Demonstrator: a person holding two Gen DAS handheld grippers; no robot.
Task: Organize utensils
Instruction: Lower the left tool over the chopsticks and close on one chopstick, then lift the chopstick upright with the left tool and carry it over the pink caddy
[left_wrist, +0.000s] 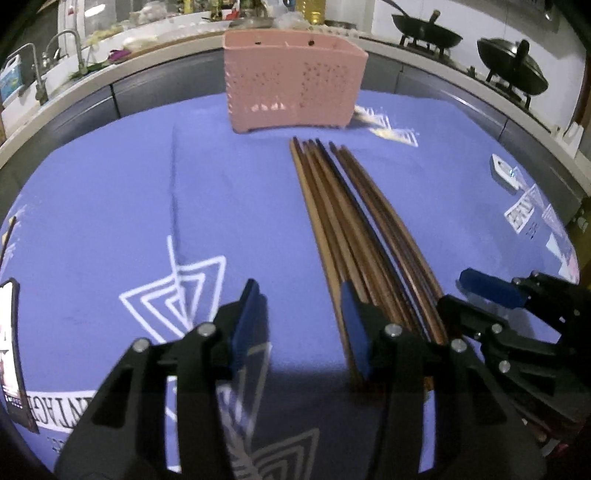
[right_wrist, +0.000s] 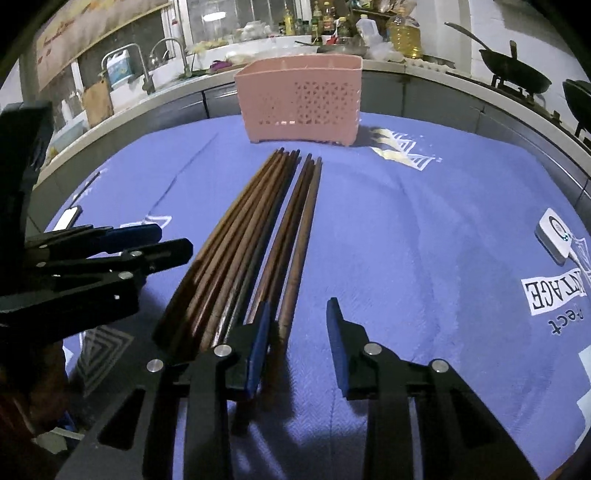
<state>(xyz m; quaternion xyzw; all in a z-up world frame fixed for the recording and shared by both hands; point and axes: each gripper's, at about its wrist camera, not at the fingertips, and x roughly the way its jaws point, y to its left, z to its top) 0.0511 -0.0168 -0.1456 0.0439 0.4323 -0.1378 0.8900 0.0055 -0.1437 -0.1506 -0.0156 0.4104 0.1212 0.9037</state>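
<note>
A bundle of several brown wooden chopsticks (left_wrist: 343, 214) (right_wrist: 258, 221) lies lengthwise on the blue cloth, tips toward a pink perforated utensil holder (left_wrist: 295, 81) (right_wrist: 301, 101) standing at the far side. My left gripper (left_wrist: 301, 325) is open just left of the bundle's near ends, over bare cloth; its right finger (left_wrist: 354, 332) rests over the leftmost sticks. My right gripper (right_wrist: 299, 339) is open at the bundle's right side. The rightmost sticks lie between its fingers against the left pad (right_wrist: 260, 343), while the right pad stays apart from them. Each gripper also shows in the other's view (left_wrist: 480, 291) (right_wrist: 147, 243).
A small white device (left_wrist: 504, 173) (right_wrist: 554, 236) sits on the cloth at the right, and a phone (right_wrist: 70, 218) lies at the left edge. Behind the table runs a counter with a sink tap (right_wrist: 147, 62), bottles and black woks (left_wrist: 424, 33) on a stove.
</note>
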